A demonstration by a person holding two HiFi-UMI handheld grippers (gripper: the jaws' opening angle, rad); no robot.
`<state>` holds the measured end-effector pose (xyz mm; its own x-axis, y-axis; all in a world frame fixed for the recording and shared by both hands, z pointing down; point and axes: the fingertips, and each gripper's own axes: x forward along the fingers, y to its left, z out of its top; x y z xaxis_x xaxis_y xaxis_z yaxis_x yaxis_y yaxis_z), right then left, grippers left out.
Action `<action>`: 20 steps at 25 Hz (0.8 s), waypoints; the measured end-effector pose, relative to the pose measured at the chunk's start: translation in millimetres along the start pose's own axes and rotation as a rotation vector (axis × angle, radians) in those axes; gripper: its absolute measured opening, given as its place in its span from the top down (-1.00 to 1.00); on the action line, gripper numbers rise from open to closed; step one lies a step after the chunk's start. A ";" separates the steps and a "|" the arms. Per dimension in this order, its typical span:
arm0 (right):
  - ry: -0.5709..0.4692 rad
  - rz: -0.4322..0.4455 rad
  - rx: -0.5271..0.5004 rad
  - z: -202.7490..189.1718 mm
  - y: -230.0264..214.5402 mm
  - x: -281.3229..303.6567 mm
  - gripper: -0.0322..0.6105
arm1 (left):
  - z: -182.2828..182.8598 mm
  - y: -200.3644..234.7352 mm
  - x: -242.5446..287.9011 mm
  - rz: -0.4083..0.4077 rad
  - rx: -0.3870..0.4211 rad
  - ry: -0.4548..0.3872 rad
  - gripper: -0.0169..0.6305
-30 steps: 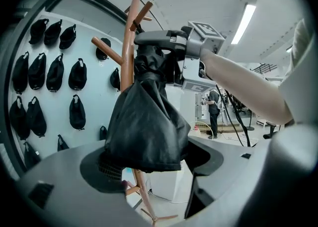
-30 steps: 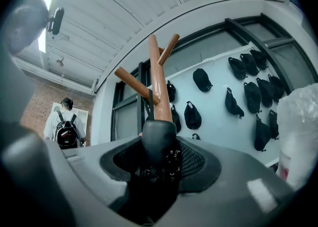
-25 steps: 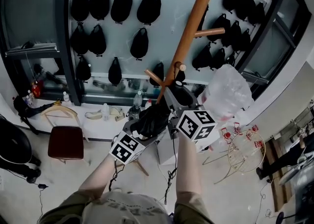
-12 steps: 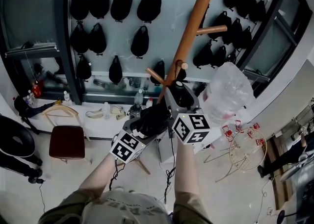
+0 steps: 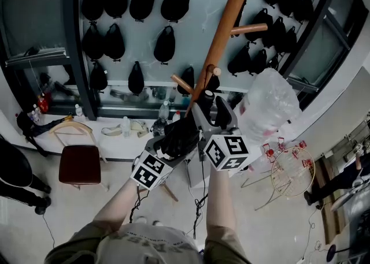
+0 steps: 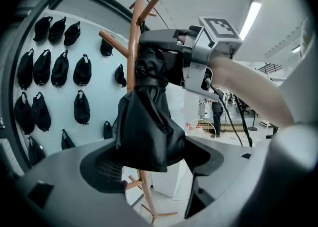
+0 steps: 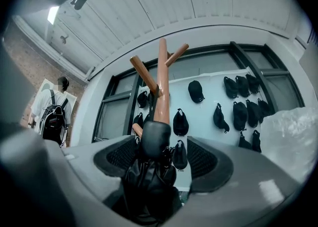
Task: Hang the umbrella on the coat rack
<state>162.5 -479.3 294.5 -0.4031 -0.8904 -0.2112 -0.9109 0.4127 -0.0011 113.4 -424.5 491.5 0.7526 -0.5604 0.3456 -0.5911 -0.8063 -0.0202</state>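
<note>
A folded black umbrella (image 5: 180,136) is held up at the wooden coat rack (image 5: 222,26). My left gripper (image 5: 171,143) is shut on its bunched fabric (image 6: 146,121), which fills the space between the jaws. The umbrella's stubby black handle (image 7: 155,139) sits between the jaws of my right gripper (image 7: 161,159), which are opening. The handle lies near the left pad, with a gap to the right pad. A thin dark strap (image 7: 150,103) runs from the handle up to a lower peg (image 5: 215,71) of the rack. In the left gripper view the right gripper (image 6: 189,57) sits at the umbrella's top beside the pole (image 6: 131,47).
Several black caps (image 5: 141,0) hang on the pale wall panel behind the rack. A clear plastic bag (image 5: 269,107) bulges at the right, with a round wire rack (image 5: 289,173) below it. A brown stool (image 5: 78,167) stands at the left. A person with a backpack (image 7: 52,114) stands far off.
The right gripper's jaws have spread apart around the handle and no longer press on it. The left gripper and the umbrella have stayed almost still.
</note>
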 end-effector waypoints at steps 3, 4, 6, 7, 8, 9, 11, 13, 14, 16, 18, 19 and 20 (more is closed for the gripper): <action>-0.008 0.002 0.018 -0.6 0.9 -4.4 -0.09 | -1.2 0.9 -2.5 0.008 -0.005 -0.003 -0.11; -0.011 0.002 0.025 -0.8 1.3 -6.3 -0.09 | -0.4 1.1 -3.5 0.013 -0.008 -0.013 -0.12; -0.018 0.004 0.046 -1.6 2.5 -10.5 -0.09 | 0.2 2.4 -5.3 0.030 -0.011 -0.036 -0.15; -0.022 0.004 0.052 -2.1 3.2 -12.9 -0.09 | -0.8 3.1 -6.3 0.039 -0.011 -0.042 -0.16; -0.026 0.001 0.054 -2.8 3.7 -15.5 -0.09 | -1.9 3.3 -7.4 0.047 -0.011 -0.046 -0.17; -0.029 -0.001 0.055 -3.7 4.2 -18.2 -0.09 | -2.6 3.2 -8.7 0.052 -0.012 -0.050 -0.18; -0.030 -0.004 0.055 -6.3 5.8 -24.0 -0.09 | -3.3 2.7 -11.7 0.057 -0.012 -0.055 -0.19; -0.029 -0.014 0.040 -10.3 8.8 -30.5 -0.09 | -6.0 3.3 -15.0 0.063 -0.014 -0.056 -0.20; -0.028 -0.024 0.026 -12.5 10.5 -34.4 -0.09 | -8.4 4.1 -16.9 0.068 -0.015 -0.056 -0.20; -0.033 -0.047 -0.005 -16.3 13.5 -44.3 -0.09 | -13.9 5.3 -21.5 0.081 -0.018 -0.054 -0.21; -0.040 -0.068 -0.022 -20.1 15.8 -56.5 -0.09 | -18.7 5.6 -27.6 0.094 -0.024 -0.058 -0.21; -0.043 -0.077 -0.023 -22.6 16.7 -62.9 -0.09 | -20.7 5.7 -31.0 0.100 -0.027 -0.062 -0.21; -0.047 -0.086 -0.021 -25.3 17.3 -69.4 -0.09 | -22.7 5.8 -34.4 0.106 -0.032 -0.068 -0.21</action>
<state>172.5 -415.2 333.9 -0.3192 -0.9122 -0.2569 -0.9438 0.3305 -0.0005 77.5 -405.6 500.8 0.7030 -0.6542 0.2790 -0.6763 -0.7363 -0.0225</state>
